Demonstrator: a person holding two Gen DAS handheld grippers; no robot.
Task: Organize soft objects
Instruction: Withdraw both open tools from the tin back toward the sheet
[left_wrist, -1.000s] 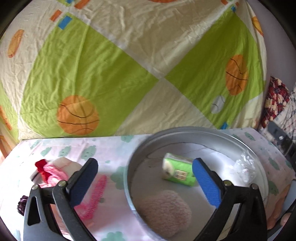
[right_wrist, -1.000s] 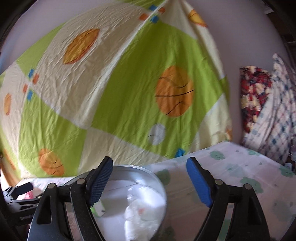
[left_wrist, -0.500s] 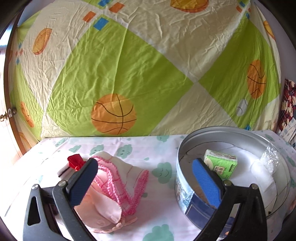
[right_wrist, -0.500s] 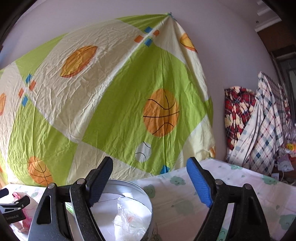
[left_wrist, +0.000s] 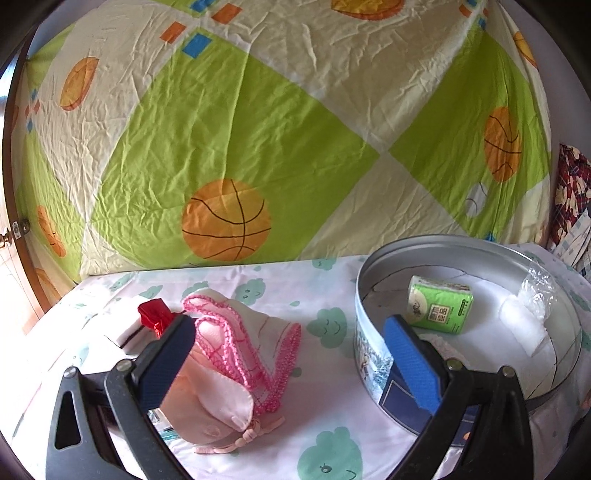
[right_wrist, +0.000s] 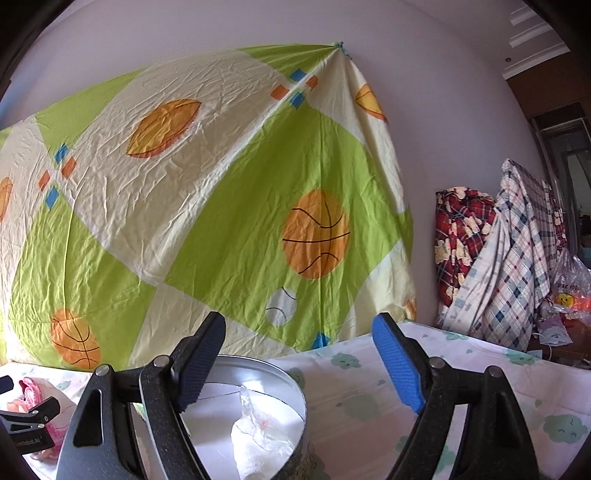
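Backdrop sheet (left_wrist: 258, 122) lime/cream checks w/ orange basketballs; tablecloth (left_wrist: 325, 435) white w/ green clouds; tissue pack (left_wrist: 439, 304) green; tin (left_wrist: 373, 354) silver.

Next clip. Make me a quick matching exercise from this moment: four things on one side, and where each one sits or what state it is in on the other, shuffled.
Things
1. green tissue pack
2. pink cloth pouch
3. clear plastic bag
4. left gripper

Places or states
A. open, holding nothing
B. on the tablecloth, left of the round tin
C. on the tin's floor, near its middle
D. against the tin's right inner wall

Pairs: 1-C, 2-B, 3-D, 4-A
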